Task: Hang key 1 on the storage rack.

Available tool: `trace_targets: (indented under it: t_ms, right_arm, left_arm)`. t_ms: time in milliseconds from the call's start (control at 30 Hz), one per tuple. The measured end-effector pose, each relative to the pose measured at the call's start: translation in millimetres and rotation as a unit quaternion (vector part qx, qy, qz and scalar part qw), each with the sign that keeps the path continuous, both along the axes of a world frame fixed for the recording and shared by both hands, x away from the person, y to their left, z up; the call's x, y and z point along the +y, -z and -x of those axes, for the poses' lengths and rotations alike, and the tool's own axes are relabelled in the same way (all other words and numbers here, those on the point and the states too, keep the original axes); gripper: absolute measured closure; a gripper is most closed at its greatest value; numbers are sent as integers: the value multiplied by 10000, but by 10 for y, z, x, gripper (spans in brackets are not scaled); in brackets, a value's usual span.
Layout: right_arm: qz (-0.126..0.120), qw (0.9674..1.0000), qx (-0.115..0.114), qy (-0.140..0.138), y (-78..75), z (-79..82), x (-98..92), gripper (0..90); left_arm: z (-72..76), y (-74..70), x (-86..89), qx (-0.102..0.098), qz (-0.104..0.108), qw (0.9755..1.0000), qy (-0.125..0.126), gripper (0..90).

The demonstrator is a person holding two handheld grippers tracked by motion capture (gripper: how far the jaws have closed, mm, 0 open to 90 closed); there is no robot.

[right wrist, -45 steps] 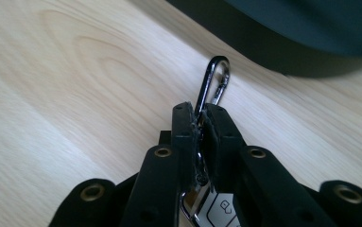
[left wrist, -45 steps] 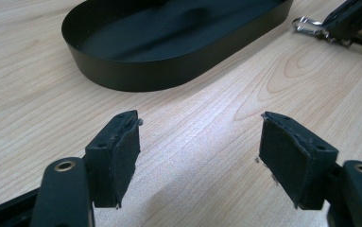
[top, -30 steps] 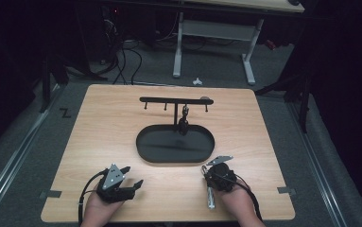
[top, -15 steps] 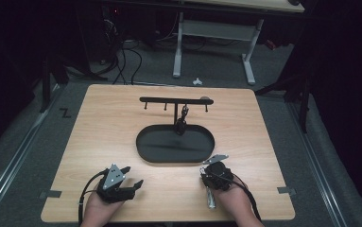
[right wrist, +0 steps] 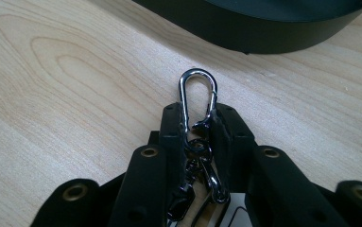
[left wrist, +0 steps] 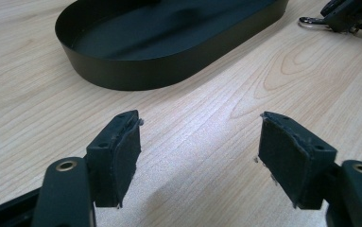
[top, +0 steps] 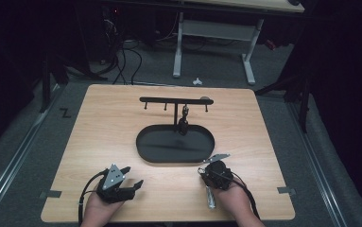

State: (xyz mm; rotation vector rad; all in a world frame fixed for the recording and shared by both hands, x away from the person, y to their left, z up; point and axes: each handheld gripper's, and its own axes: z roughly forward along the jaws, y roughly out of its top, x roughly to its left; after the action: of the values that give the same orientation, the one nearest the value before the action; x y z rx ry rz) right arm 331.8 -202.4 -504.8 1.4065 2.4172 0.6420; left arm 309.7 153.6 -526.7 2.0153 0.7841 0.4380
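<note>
Dark room surrounds a pale wooden counter (top: 112, 132), and both hands rest near its front edge.

Right claw (right wrist: 198, 124) holds a silver carabiner clip (right wrist: 197, 97) between its pads; the loop of the clip sticks out past the tips, and a small swivel and chain links (right wrist: 204, 175) hang back between the jaws. Its jaws have just been closing again after a short widening, and the clip sits between them, so I judge the person was adjusting the hold and has now a firmer one. In the high view this claw (top: 209, 166) has stayed at the same place as a second ago, just in front of the tray, so the carry has not begun.

Left claw (left wrist: 200, 156) stands wide, with nothing between its pads (left wrist: 122, 151), only bare wood. It rests on the counter, well apart from the right one (top: 132, 181).

Just beyond the clip lies the black oval tray (top: 143, 144). Its floor looks bare, though the far end is too dark to be sure. Behind the tray stands a black rack (top: 159, 100) with small hooks, and one dark item (top: 184, 124) already hangs from it above the tray's back rim. Probably the clip must go on a free hook next.
</note>
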Motion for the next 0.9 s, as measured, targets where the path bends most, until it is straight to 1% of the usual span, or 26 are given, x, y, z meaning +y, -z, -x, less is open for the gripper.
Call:
trace_targets:
  t_ms: [100,167,200,233,333,700,733,833,867,900]
  right_arm:
    - [-23,10000,26,45,-2,-5,-5,754]
    - [-154,9998,77,110,-1,-14,-25,754]
    - [-308,9993,139,176,0,-27,-56,754]
    - [-308,9993,139,176,0,-27,-56,754]
    - [-478,9984,201,241,5,-38,-96,755]
    - [-532,9979,242,280,3,-47,-122,756]
    - [-540,9976,296,310,-3,-51,-120,757]
    - [-609,9970,333,342,-5,-61,-135,760]
    - [-666,9964,367,377,-8,-63,-145,764]
    - [-914,9946,246,434,-50,-61,-184,857]
  left_arm:
    - [1,0,-1,7,-3,10000,17,308]
    - [2,0,-1,2,-1,10000,15,309]
    - [2,0,0,-3,3,10000,10,310]
    - [2,0,0,-3,3,10000,10,310]
    - [0,1,1,10,-1,10000,25,311]
    - [0,8,-7,4,-2,10000,61,313]
    - [0,10,-11,-2,-13,10000,70,313]
    - [2,9,-15,-9,-19,10000,85,314]
    - [3,9,-15,-13,-18,10000,88,314]
    - [1,9,-14,-11,-18,10000,90,314]
